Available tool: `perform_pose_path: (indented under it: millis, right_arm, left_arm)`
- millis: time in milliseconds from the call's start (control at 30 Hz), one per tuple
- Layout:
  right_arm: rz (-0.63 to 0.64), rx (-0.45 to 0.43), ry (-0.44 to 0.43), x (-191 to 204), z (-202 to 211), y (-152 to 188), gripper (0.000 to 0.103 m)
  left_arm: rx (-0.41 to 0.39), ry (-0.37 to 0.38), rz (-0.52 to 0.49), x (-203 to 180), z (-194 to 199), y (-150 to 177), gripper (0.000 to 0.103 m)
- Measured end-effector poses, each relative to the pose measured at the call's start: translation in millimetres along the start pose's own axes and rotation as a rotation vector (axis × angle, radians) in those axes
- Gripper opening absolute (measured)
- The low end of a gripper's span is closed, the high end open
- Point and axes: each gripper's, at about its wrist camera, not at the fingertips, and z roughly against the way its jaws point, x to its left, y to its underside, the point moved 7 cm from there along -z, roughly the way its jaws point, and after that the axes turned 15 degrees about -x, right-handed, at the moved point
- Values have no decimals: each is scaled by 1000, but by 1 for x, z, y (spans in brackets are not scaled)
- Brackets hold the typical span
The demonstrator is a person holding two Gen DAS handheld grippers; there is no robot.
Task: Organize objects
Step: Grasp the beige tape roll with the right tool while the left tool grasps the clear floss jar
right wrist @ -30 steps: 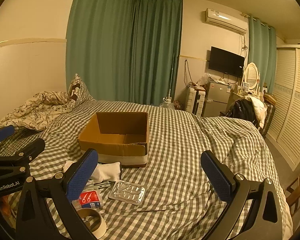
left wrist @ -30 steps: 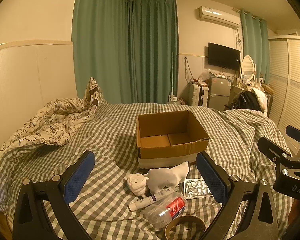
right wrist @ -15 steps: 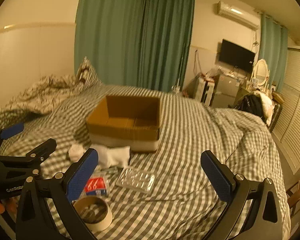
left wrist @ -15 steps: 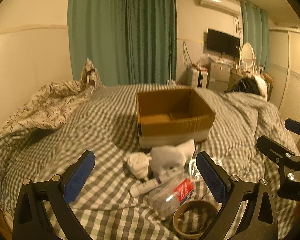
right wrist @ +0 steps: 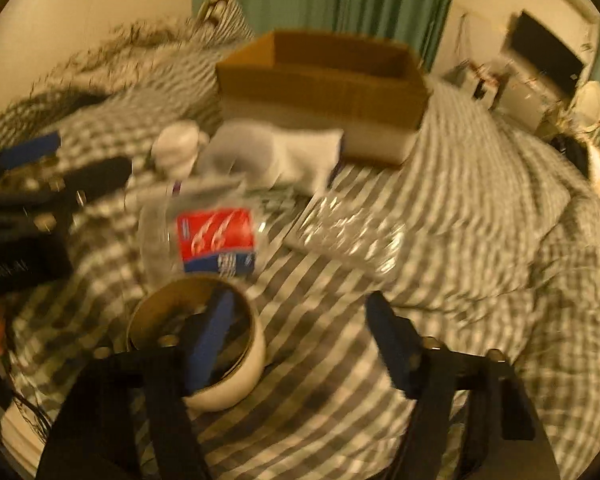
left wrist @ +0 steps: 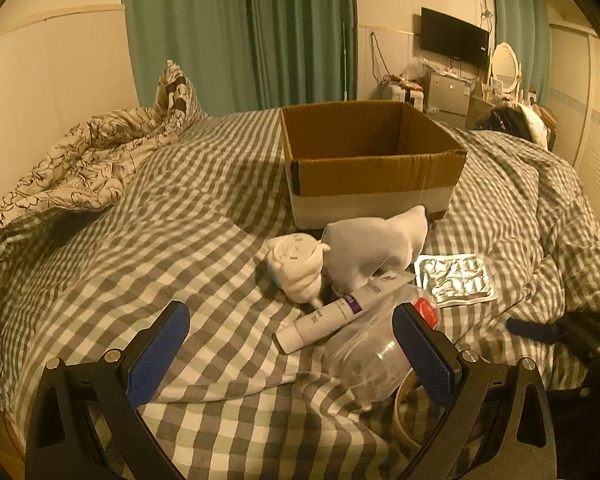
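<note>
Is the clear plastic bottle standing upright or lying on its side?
Lying on its side: the plastic bottle rests lengthwise on the checked bedcover, label facing up.

- The right gripper (right wrist: 300, 344) now sits low over the checked bedspread (right wrist: 480, 240), far closer to the clutter than a second ago, its view blurred.
- Its jaws stand narrower than before, though still apart.
- Its left finger (right wrist: 212, 336) now overlaps the tape roll (right wrist: 204, 344).
- The left gripper (left wrist: 292, 348) has also dropped nearer; its right finger (left wrist: 424, 356) now covers part of the plastic bottle (left wrist: 364, 356).
</note>
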Motion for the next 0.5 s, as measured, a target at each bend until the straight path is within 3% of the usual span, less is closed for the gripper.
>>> perform_pose_path:
  millis: [67,200,300,500]
  right_arm:
    - [-8,43,-34,4,-10,11,35]
    - [-34,65,-109,9,-13,17,10]
    - [-42,18,-107,2,-1,7,6]
    - [-54,-85,20,-47,28,-21,6]
  left_arm:
    - [13,-1,-1,-1,-3,2,103]
    - [36,0,-13,-3,-7,6,103]
    - [46,1,-22,-7,-7,6,103]
    - [97,60,-42,-31,-15,16,103]
